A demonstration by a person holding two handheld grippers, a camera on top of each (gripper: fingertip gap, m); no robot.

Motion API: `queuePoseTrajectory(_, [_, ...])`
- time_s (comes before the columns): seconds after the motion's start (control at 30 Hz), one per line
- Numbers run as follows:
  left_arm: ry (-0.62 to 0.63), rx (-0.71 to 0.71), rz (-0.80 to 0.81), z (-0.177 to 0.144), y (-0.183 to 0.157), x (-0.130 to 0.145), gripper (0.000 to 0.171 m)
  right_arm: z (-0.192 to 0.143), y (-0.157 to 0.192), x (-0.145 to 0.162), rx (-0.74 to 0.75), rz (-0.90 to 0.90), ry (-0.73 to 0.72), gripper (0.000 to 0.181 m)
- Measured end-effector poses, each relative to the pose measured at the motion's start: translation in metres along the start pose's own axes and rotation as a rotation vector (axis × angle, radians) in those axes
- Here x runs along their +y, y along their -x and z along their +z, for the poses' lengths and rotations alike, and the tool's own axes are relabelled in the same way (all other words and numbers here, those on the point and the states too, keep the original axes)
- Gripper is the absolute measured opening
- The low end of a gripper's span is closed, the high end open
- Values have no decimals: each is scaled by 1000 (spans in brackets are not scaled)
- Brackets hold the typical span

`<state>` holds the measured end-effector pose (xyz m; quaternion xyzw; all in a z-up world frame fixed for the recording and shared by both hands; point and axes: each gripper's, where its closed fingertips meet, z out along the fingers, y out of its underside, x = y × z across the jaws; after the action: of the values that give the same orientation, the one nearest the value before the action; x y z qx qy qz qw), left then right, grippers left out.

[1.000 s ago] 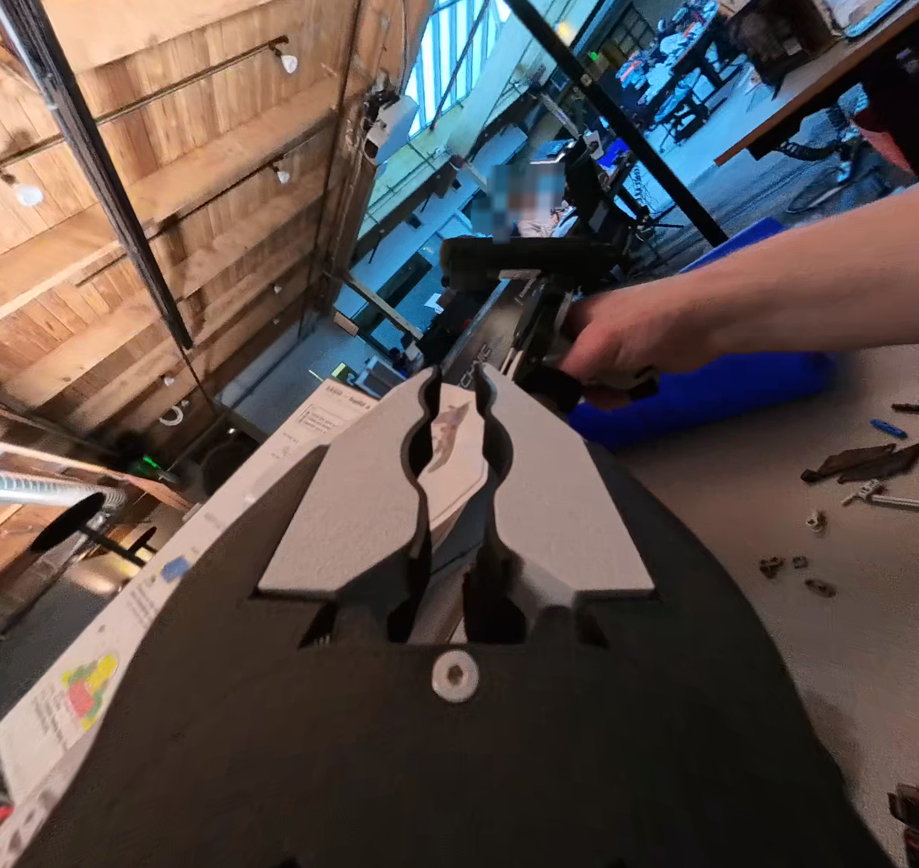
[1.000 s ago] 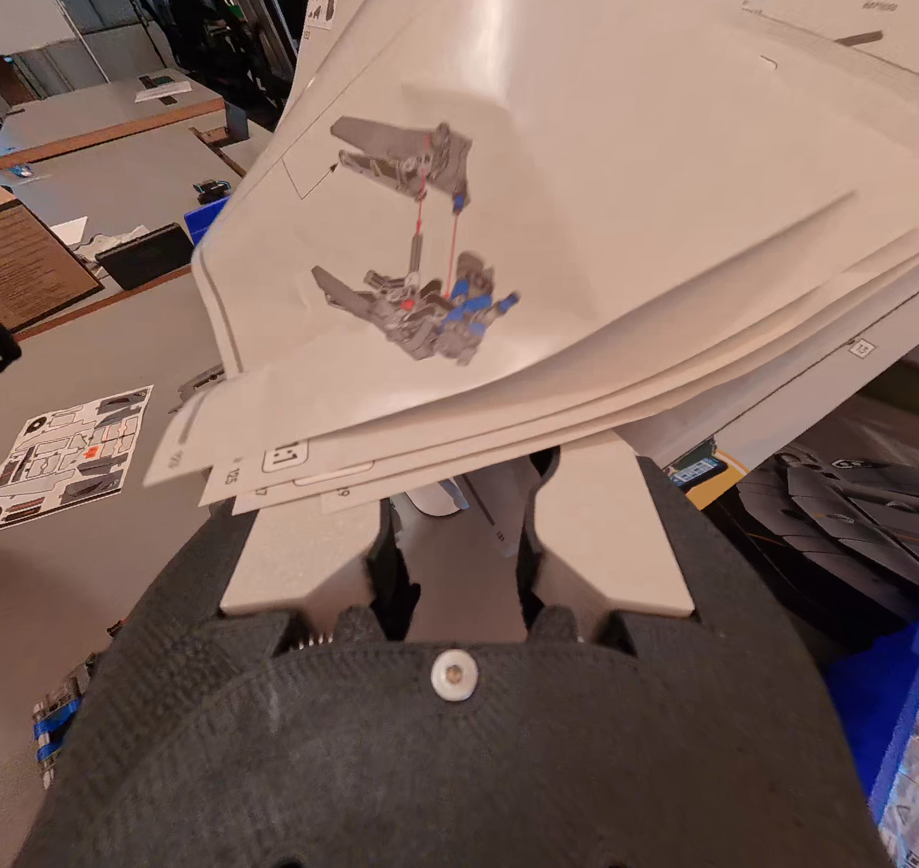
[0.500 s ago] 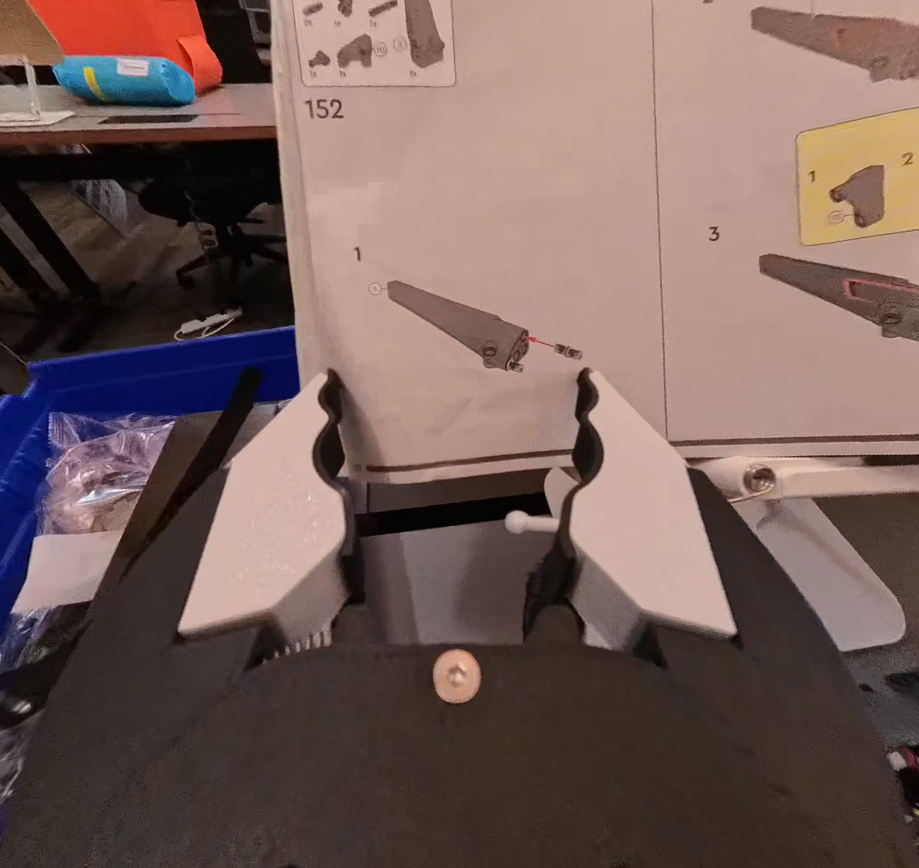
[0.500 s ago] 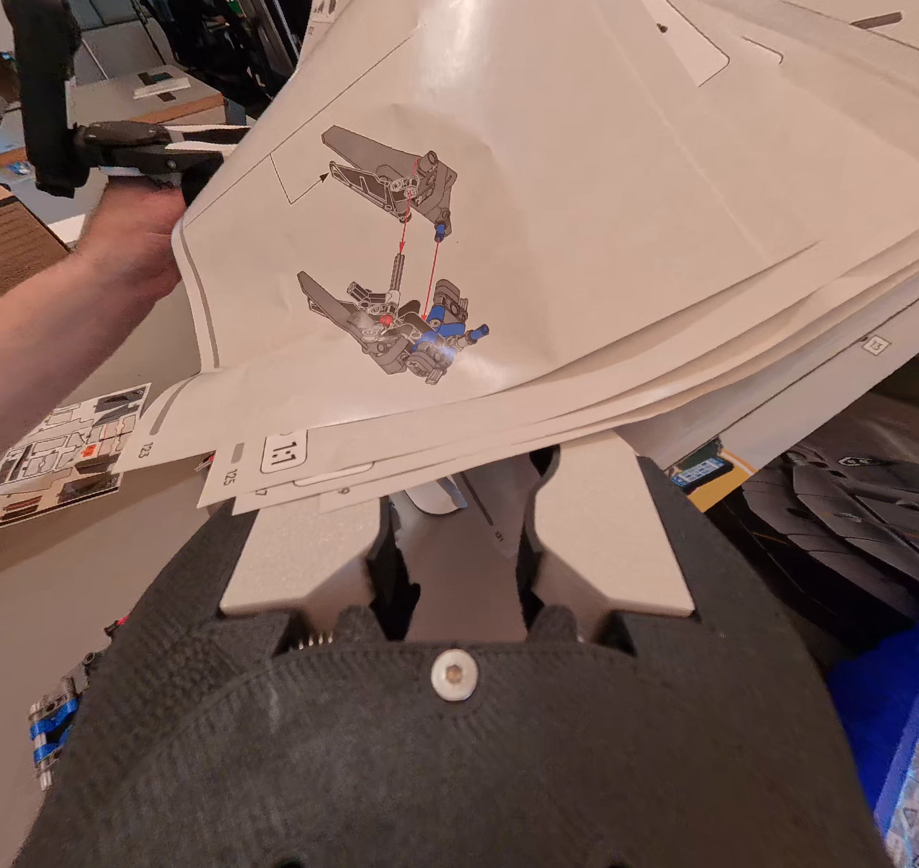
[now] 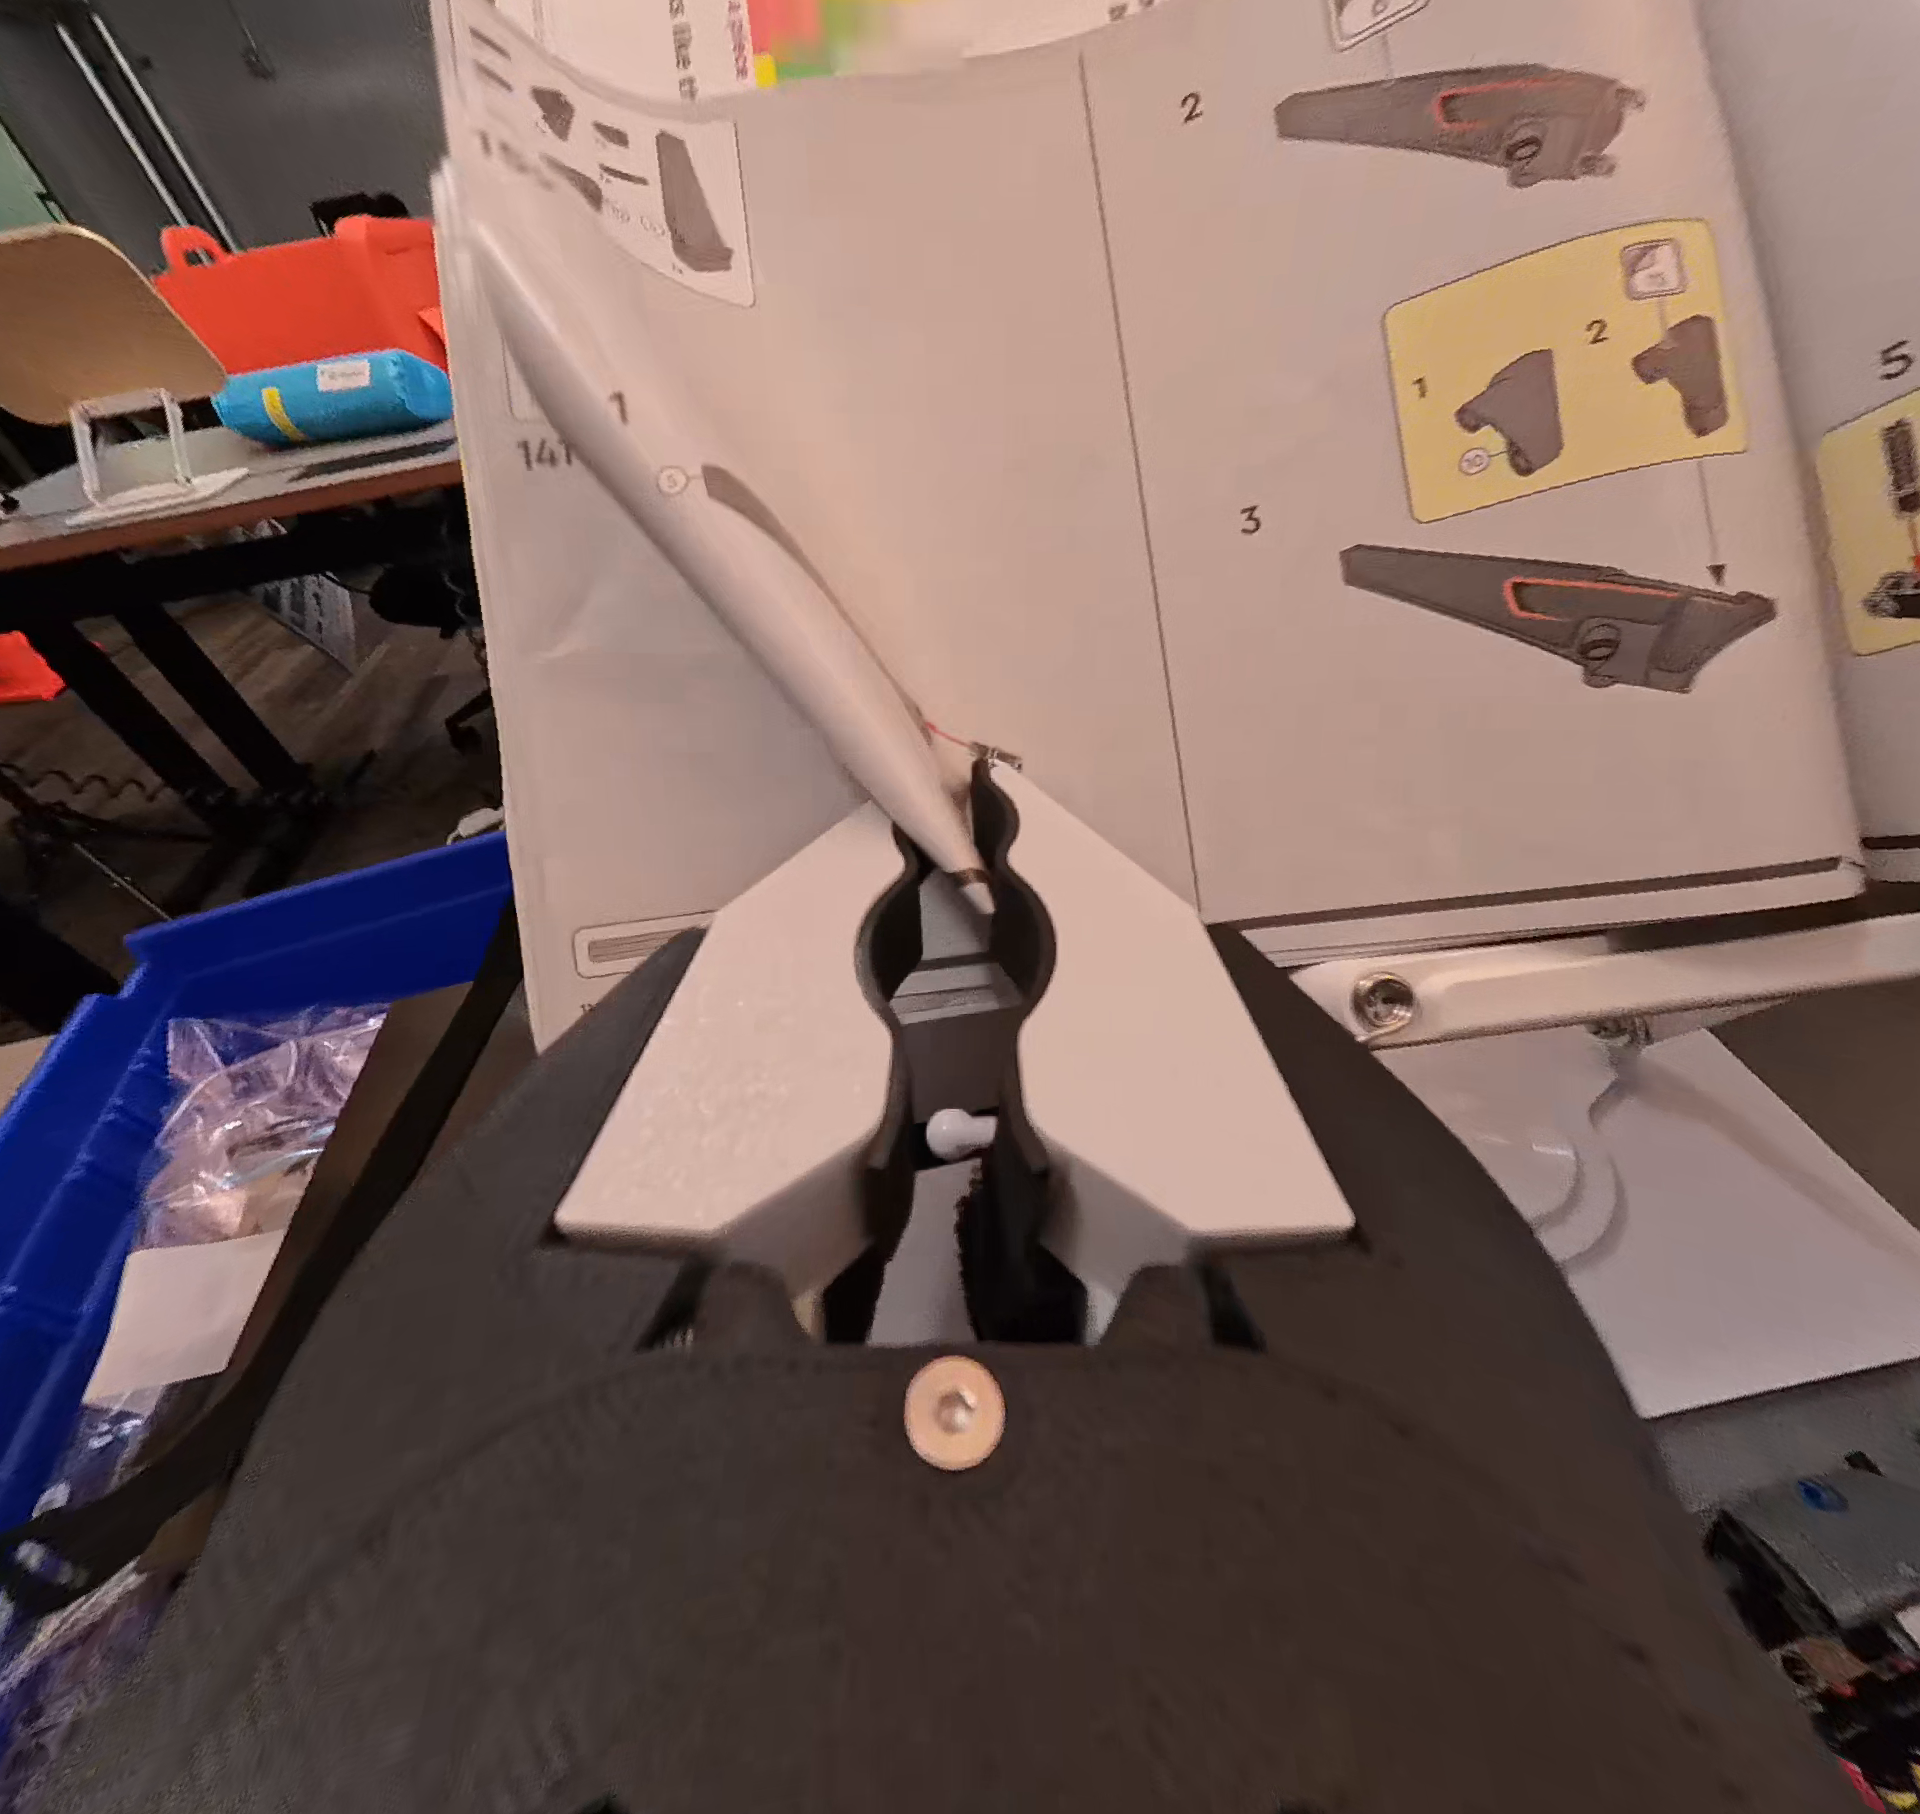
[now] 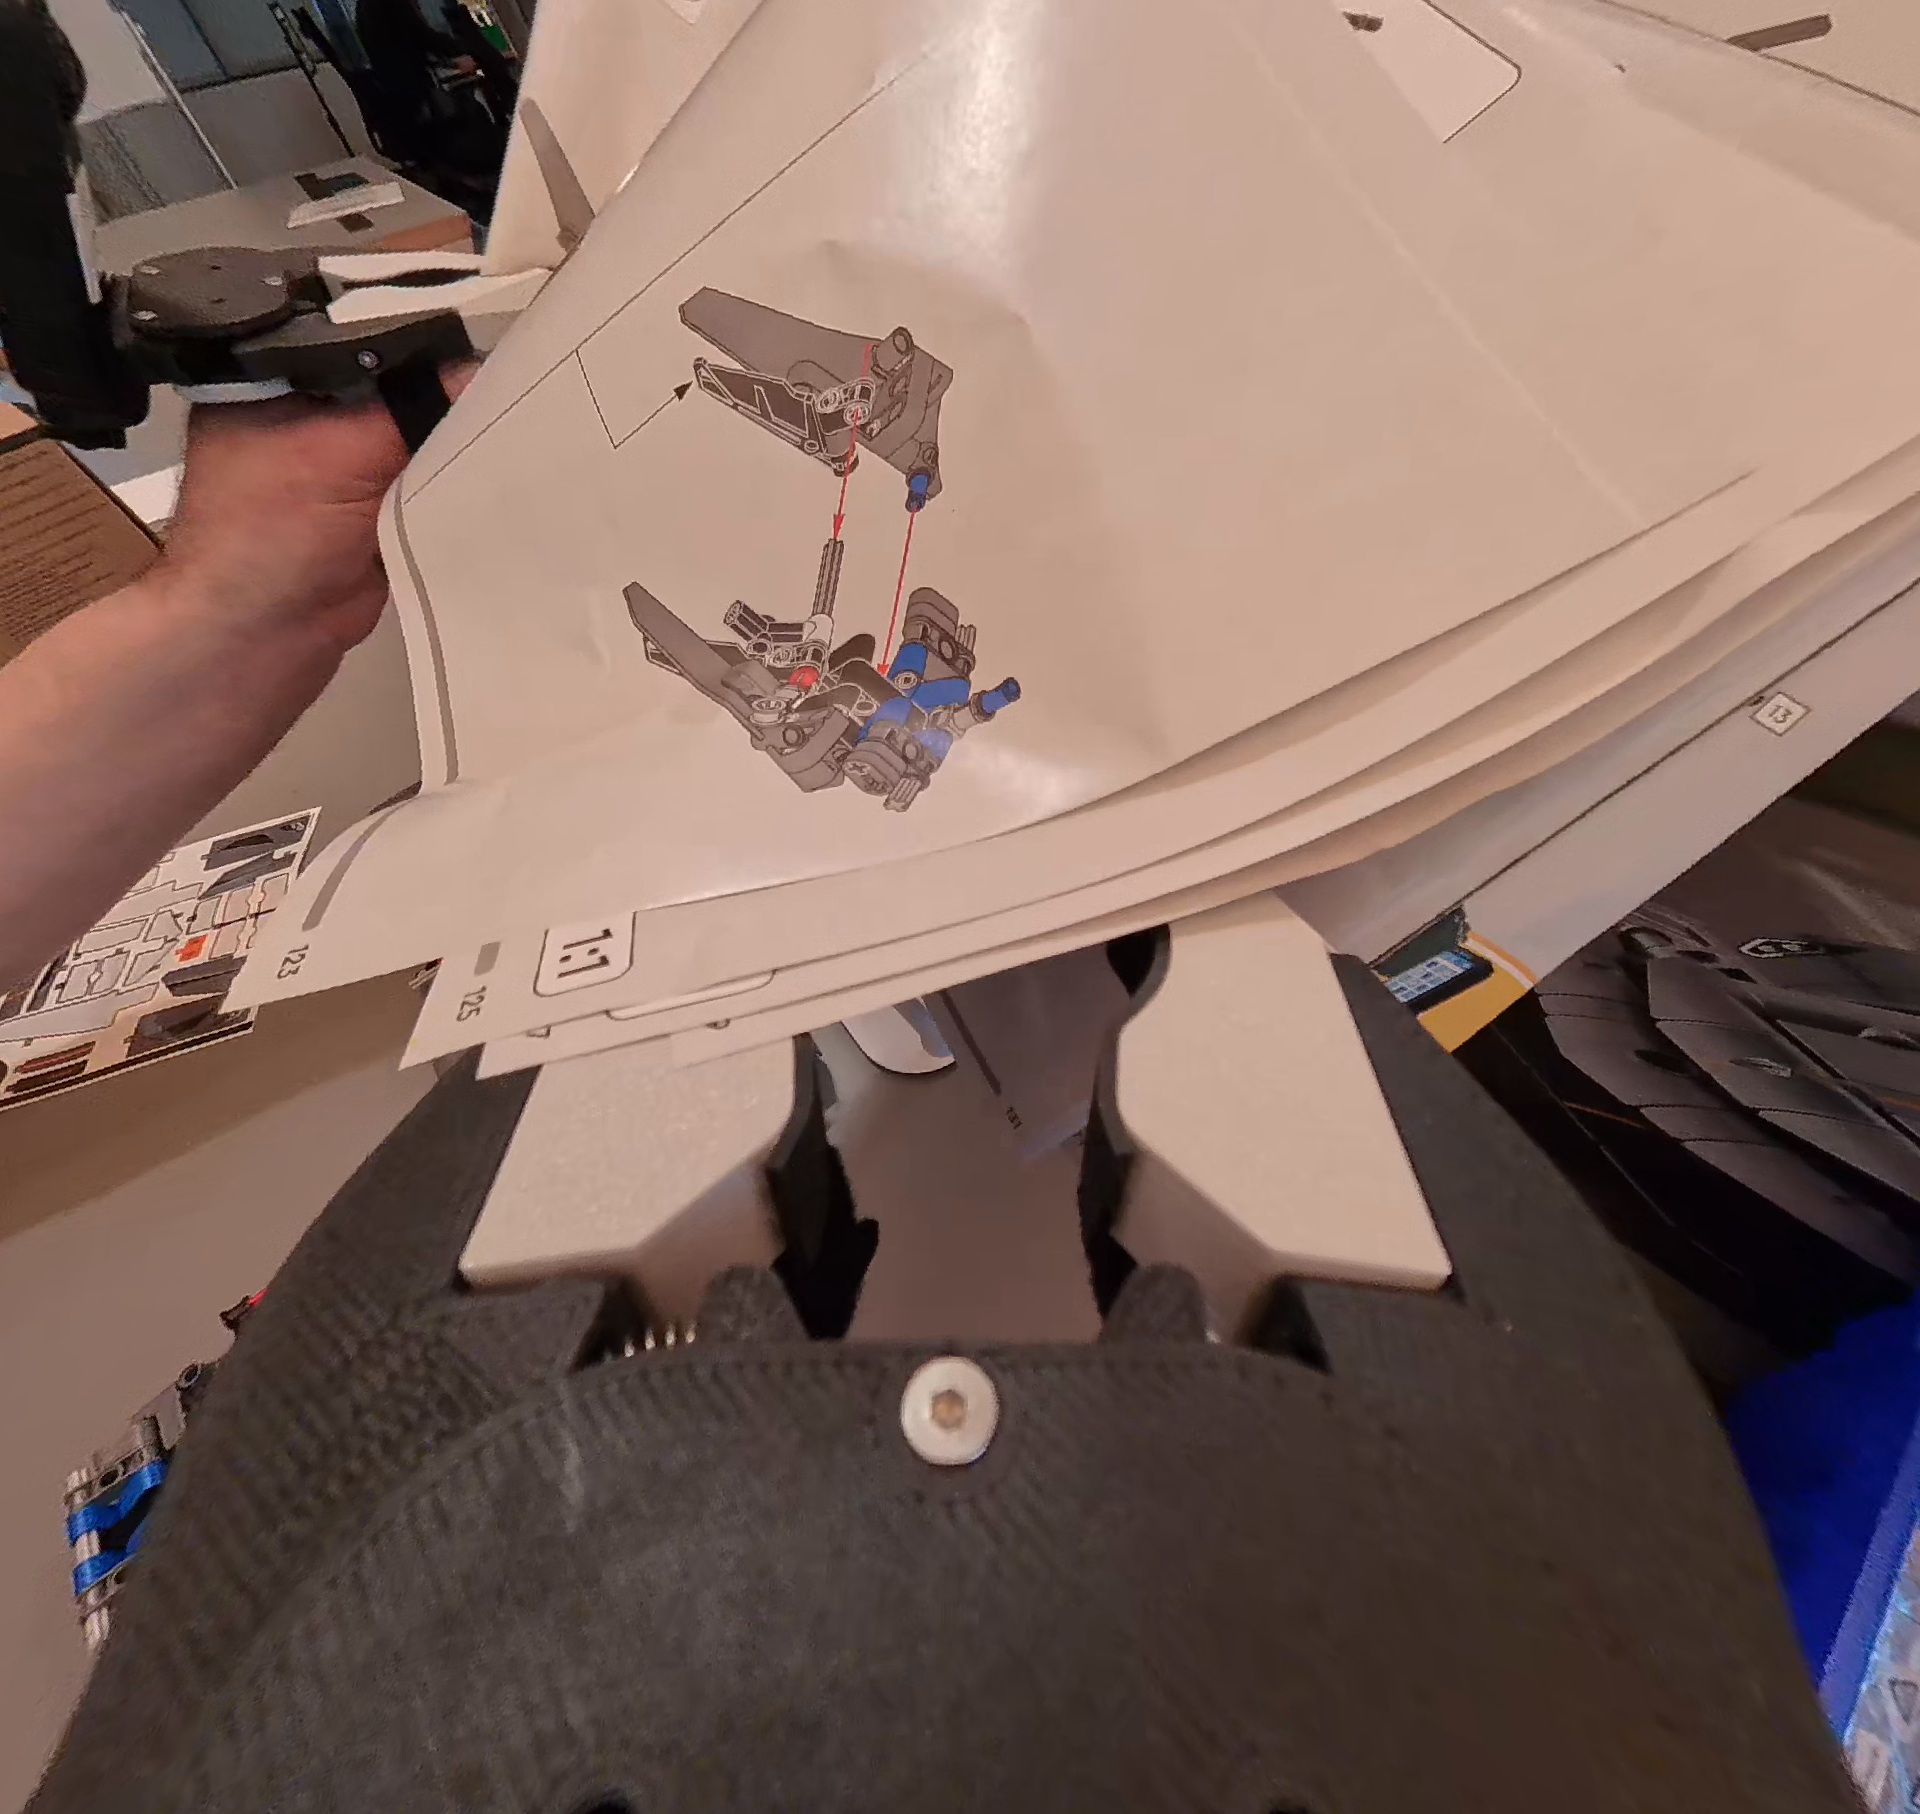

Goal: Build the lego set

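The left tool (image 5: 961, 855) has its pale grey jaws pressed nearly together at the tips, pinching the lower edge of a thin page (image 5: 727, 559) of the white paper instruction booklet (image 5: 1351, 538). The booklet stands open on a white metal stand (image 5: 1621, 985) on the grey desk (image 5: 1766, 1442), just beyond the tool, and the pinched page rises edge-on toward the upper left. Left of the tool sits a blue plastic bin (image 5: 208, 943) holding clear plastic bags (image 5: 249, 1110). At the near right corner lies a dark grey and blue brick assembly (image 5: 1808, 1556), blurred. On a far desk at the left are an orange bag (image 5: 312, 289) and a light blue pouch (image 5: 332, 398).

In the right wrist view, the right tool (image 6: 961, 1026) has its jaws set at a moderate gap, and a fan of booklet pages (image 6: 1143, 517) curves over their tips, hiding them; whether it grips anything cannot be told. At the left of this view a bare hand (image 6: 281, 517) holds the left tool (image 6: 499, 294), whose tips meet the page edge. A printed sticker sheet (image 6: 156, 943) lies flat on the desk at the left, and a small grey and blue brick piece (image 6: 109, 1525) sits at the near left. A large dark grey built model (image 6: 1745, 1058) rests at the right, below the pages.
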<state>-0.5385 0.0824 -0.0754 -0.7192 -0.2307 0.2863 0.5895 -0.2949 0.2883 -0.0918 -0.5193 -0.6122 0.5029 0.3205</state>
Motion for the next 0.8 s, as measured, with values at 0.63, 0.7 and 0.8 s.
queuePoseTrajectory(0.63, [-500,669,596,-166,-290,-94,20,4,4,0,-13,-8,7,54])
queuePoseTrajectory(0.7, [-510,581,499,-163,-250,-101,19,3,4,1,-18,-6,6,54])
queuePoseTrajectory(0.8, [-380,475,373,-124,-180,-86,23,2,1,1,-20,3,0,54])
